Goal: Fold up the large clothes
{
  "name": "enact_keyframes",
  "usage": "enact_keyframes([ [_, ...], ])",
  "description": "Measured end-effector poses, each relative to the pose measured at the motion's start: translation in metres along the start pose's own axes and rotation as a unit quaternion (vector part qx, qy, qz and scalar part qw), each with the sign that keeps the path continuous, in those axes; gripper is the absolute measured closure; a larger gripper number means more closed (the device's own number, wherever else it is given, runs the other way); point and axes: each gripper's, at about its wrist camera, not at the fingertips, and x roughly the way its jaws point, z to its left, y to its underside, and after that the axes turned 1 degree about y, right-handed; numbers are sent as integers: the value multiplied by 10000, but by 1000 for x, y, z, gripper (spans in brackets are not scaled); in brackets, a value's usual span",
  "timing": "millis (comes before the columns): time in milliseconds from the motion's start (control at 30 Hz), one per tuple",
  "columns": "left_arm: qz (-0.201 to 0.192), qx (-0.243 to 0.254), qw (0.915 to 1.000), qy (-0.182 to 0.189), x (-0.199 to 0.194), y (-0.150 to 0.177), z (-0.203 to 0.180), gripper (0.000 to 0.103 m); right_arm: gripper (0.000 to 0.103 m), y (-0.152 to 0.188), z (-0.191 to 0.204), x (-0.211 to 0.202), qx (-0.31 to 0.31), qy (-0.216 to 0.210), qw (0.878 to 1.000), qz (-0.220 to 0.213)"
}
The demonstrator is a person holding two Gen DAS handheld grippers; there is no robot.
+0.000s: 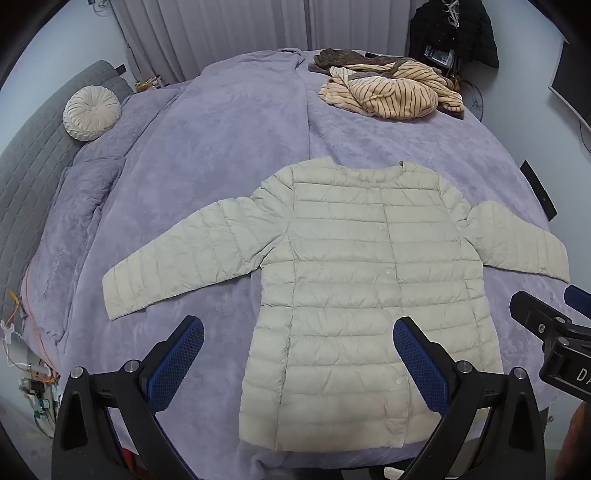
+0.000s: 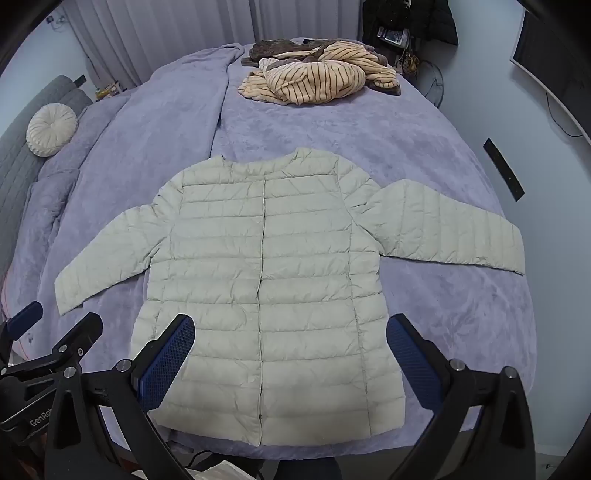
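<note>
Quilted puffer jacket [image 1: 369, 295], lying flat mid-frame: likely light, soft, slippery; pinch cuffs. Left gripper [image 1: 299, 363], right gripper [image 2: 290, 360] hovering, fingers spread, holding nothing.

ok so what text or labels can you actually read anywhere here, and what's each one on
"GenRob", cut off by the frame edge, in white on the black body of the left gripper, seen from the right wrist view.
"DA", also cut off, in white on the black body of the right gripper, seen from the left wrist view.
Tag at the jacket collar: too small to read.
Picture card hanging by the dark coat: blurred, no text readable.
</note>
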Motion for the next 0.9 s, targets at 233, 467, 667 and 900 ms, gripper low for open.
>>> enact_keyframes([
  [233,-82,-12,10000,-26,-7,6,4,0,0,-1,3,-3,-4,32,9999,-137],
  [467,-53,-83,9999,-39,-10,5,4,0,0,3,11,-13,21,-6,9999,-161],
  [667,-112,-107,9999,22,-12,7,7,0,0,2,7,-13,13,-30,9999,-152],
  [900,-80,-135,9999,31,-12,7,8,0,0,2,9,-16,40,-24,9999,-147],
])
